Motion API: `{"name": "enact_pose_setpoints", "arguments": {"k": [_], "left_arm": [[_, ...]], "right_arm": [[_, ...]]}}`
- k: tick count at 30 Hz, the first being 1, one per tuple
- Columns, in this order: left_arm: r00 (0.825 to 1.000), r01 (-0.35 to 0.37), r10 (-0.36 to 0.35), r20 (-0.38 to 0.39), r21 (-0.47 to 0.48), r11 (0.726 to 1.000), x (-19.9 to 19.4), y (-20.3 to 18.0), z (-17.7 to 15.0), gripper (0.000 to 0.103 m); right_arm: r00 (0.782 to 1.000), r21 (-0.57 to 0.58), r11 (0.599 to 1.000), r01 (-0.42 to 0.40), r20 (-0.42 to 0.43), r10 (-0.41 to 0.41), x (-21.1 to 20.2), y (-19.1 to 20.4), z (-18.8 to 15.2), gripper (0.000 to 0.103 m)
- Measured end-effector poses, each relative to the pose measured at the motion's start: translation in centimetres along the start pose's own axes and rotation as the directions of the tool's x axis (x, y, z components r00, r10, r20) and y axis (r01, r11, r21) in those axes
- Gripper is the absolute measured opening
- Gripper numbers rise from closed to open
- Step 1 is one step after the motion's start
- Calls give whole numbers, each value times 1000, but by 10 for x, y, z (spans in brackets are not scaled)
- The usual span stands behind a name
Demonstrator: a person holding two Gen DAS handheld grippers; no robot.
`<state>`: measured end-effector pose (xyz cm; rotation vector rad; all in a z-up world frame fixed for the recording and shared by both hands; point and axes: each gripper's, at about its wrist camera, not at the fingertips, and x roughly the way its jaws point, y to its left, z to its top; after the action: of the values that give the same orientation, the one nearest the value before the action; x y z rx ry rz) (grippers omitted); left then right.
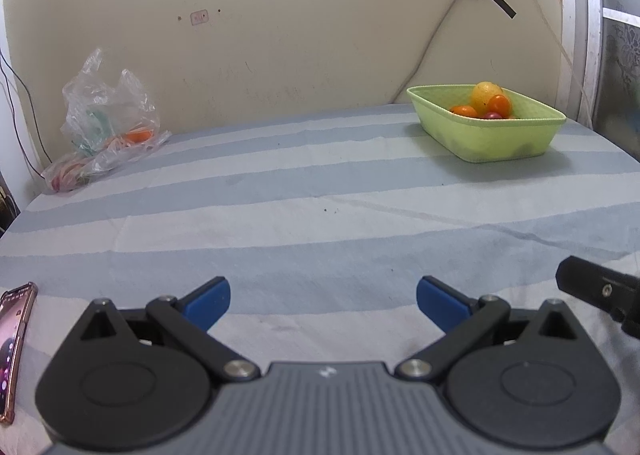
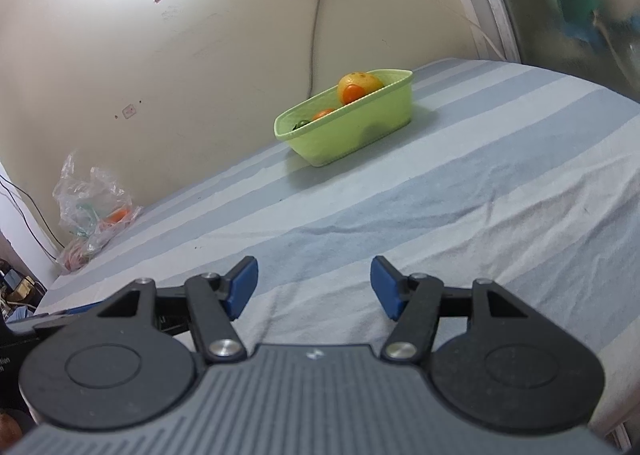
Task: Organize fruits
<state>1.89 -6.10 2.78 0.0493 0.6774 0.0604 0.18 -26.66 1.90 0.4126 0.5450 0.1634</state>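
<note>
A light green basket (image 1: pixel 496 135) (image 2: pixel 344 135) stands on the striped cloth at the far right, near the wall. It holds a yellow fruit (image 1: pixel 485 93) (image 2: pixel 362 81), orange fruits (image 1: pixel 499 104) (image 2: pixel 353 93) and a small reddish one (image 1: pixel 492 115). My left gripper (image 1: pixel 323 305) is open and empty, low over the near cloth, far from the basket. My right gripper (image 2: pixel 314 287) is open and empty, also near the front. Part of the right gripper (image 1: pixel 600 289) shows at the right edge of the left wrist view.
A clear plastic bag (image 1: pixel 108 123) (image 2: pixel 94 207) with an orange fruit (image 1: pixel 136 136) (image 2: pixel 117 216) inside lies at the far left by the wall. A phone (image 1: pixel 12 347) lies at the near left. A cable (image 1: pixel 432 39) hangs down the wall behind the basket.
</note>
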Motion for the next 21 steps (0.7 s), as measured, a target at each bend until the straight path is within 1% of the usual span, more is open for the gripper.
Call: {"name": "enact_pose_setpoints", "arguments": {"k": [5,21], "left_arm": [[1000,0,0,-28,-8,1000,4,0,-1,103],[999,6,-5,-42,9,1000,6,-3,-5,103]], "right_arm": [[1000,9,1000,-2,-5,2,1,-2,0,65],[1000,29,1000,2,-18,-1,6,-6,1,65]]}}
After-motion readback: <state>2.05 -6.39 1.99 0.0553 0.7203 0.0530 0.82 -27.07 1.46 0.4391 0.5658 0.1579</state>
